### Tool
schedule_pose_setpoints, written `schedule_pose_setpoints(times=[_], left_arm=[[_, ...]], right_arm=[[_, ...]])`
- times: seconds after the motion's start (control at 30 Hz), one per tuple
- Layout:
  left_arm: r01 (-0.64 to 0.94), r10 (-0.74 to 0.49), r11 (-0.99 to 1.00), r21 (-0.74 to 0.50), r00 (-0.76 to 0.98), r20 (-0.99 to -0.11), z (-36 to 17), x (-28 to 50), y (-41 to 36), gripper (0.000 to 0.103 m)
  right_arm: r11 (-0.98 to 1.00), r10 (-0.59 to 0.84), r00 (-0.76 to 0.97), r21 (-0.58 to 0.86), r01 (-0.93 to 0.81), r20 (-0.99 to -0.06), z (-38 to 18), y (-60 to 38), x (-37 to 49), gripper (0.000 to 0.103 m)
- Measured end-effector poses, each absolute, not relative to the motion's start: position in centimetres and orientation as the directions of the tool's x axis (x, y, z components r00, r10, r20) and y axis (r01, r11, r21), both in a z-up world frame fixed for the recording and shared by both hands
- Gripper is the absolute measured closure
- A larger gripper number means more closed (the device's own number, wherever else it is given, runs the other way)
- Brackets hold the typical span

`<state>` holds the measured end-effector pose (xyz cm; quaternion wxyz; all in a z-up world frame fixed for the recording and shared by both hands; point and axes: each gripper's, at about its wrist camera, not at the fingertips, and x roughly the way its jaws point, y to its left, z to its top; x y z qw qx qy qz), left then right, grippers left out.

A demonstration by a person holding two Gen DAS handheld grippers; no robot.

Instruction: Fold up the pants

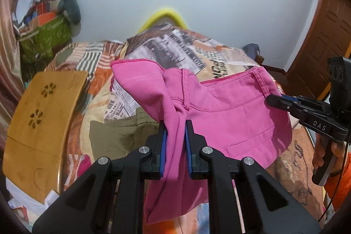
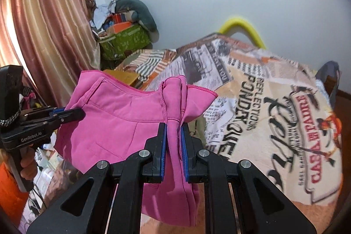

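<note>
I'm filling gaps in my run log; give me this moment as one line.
step: carrying | pink pants: lifted over bed | left gripper: shut on pants | right gripper: shut on pants

Pants (image 1: pixel 230 106) pink; bedcover (image 2: pixel 274 102) newspaper-print, orange and cream; curtain (image 2: pixel 43 14) striped pink-beige; bag (image 1: pixel 43 41) green.

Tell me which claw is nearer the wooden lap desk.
Left. The left claw, shut on the pink pants, is beside the wooden lap desk; the right claw holds their far side.
</note>
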<state>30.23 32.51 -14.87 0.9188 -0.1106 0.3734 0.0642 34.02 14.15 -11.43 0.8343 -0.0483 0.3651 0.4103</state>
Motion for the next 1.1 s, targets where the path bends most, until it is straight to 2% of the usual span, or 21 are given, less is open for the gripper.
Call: schedule_pose_setpoints(times=[0.3, 0.43, 0.47, 0.53, 0.63, 0.8, 0.93, 1.1], left_arm=[[-0.258, 0.069, 0.959, -0.117, 0.614, -0.786, -23.3, 35.5, 36.6, 0.089], [-0.284, 0.077, 0.955, -0.092, 0.533, -0.842, -27.5, 37.0, 38.2, 0.088], [-0.286, 0.074, 0.953, -0.095, 0.527, -0.847, -28.2, 37.0, 38.7, 0.086], [-0.295, 0.057, 0.948, -0.117, 0.522, -0.851, -28.9, 36.7, 39.5, 0.075], [-0.315, 0.053, 0.939, -0.136, 0.523, -0.851, -28.9, 36.0, 40.3, 0.065], [-0.362, 0.180, 0.932, 0.003, 0.456, -0.872, -29.0, 34.3, 40.9, 0.065], [-0.361, 0.186, 0.932, 0.010, 0.457, -0.870, -27.9, 32.3, 40.8, 0.065], [-0.340, 0.172, 0.940, -0.022, 0.529, -0.831, -23.0, 29.9, 38.7, 0.065]], right_arm=[[0.686, 0.543, 0.353, 0.160, -0.709, -0.762, -18.2, 19.6, 38.4, 0.092], [0.685, 0.456, 0.345, 0.076, -0.724, -0.820, -21.5, 21.3, 39.1, 0.092], [0.685, 0.448, 0.347, 0.067, -0.726, -0.824, -21.8, 21.2, 39.2, 0.091], [0.678, 0.447, 0.337, 0.068, -0.732, -0.829, -21.9, 20.9, 39.4, 0.088], [0.667, 0.416, 0.345, 0.024, -0.745, -0.842, -21.8, 20.7, 39.5, 0.082], [0.656, 0.367, 0.388, -0.060, -0.752, -0.846, -21.0, 19.4, 38.6, 0.076], [0.665, 0.355, 0.403, -0.075, -0.743, -0.844, -19.7, 18.1, 38.1, 0.076], [0.665, 0.412, 0.429, -0.057, -0.745, -0.804, -15.3, 17.0, 35.8, 0.076]])
